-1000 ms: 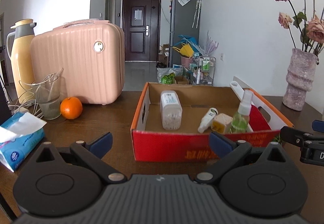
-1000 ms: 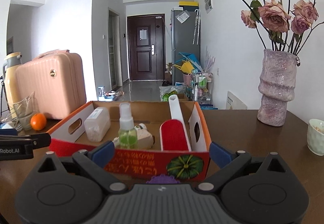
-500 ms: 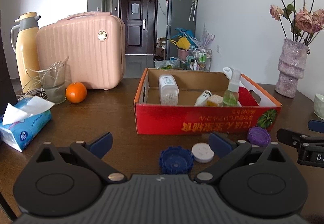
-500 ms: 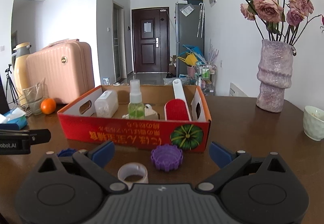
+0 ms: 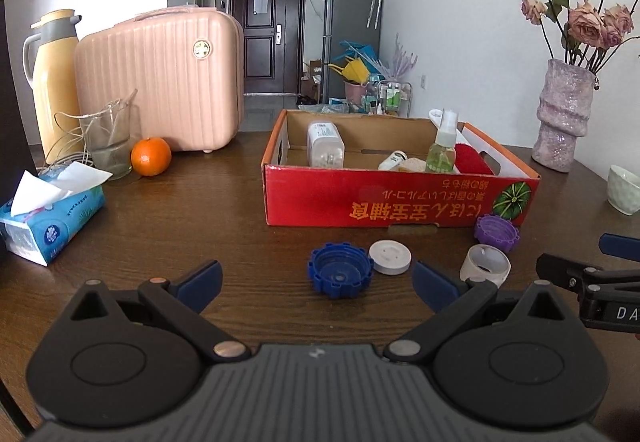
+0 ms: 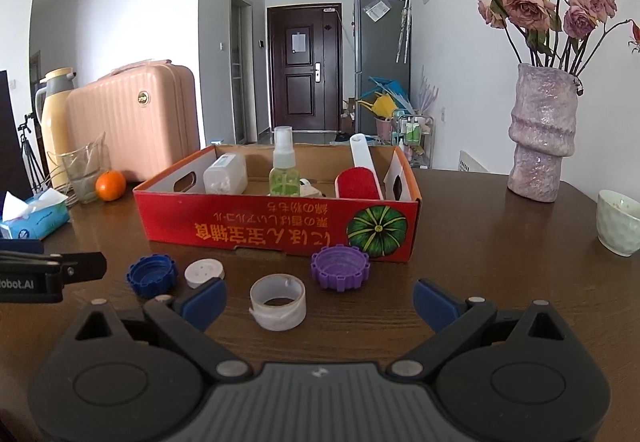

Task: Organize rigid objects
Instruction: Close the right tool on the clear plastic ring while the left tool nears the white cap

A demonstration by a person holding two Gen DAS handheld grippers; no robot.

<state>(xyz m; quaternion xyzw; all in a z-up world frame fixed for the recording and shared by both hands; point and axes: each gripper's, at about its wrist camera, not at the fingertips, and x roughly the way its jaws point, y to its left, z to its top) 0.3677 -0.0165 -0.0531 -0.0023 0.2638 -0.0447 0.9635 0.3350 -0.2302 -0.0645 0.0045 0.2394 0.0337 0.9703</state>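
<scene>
A red cardboard box (image 5: 400, 198) (image 6: 276, 230) stands on the dark wooden table and holds a white bottle (image 5: 325, 146), a green spray bottle (image 6: 284, 178), a red lint brush (image 6: 358, 182) and a small tube. In front of it lie a blue cap (image 5: 340, 274) (image 6: 152, 276), a white disc (image 5: 390, 256) (image 6: 204, 272), a tape roll (image 5: 485, 266) (image 6: 278, 302) and a purple cap (image 5: 496, 232) (image 6: 340, 267). My left gripper (image 5: 316, 280) is open and empty just behind the blue cap. My right gripper (image 6: 320, 302) is open and empty, with the tape roll between its fingers.
A pink suitcase (image 5: 164, 78), a yellow thermos (image 5: 54, 82), a glass jug (image 5: 108, 138), an orange (image 5: 151, 157) and a tissue pack (image 5: 48, 214) stand at the left. A flower vase (image 6: 542, 134) and a pale cup (image 6: 618, 222) stand at the right.
Both grippers have pulled back from the box and risen. The caps, disc and tape roll in front of the box have come into view.
</scene>
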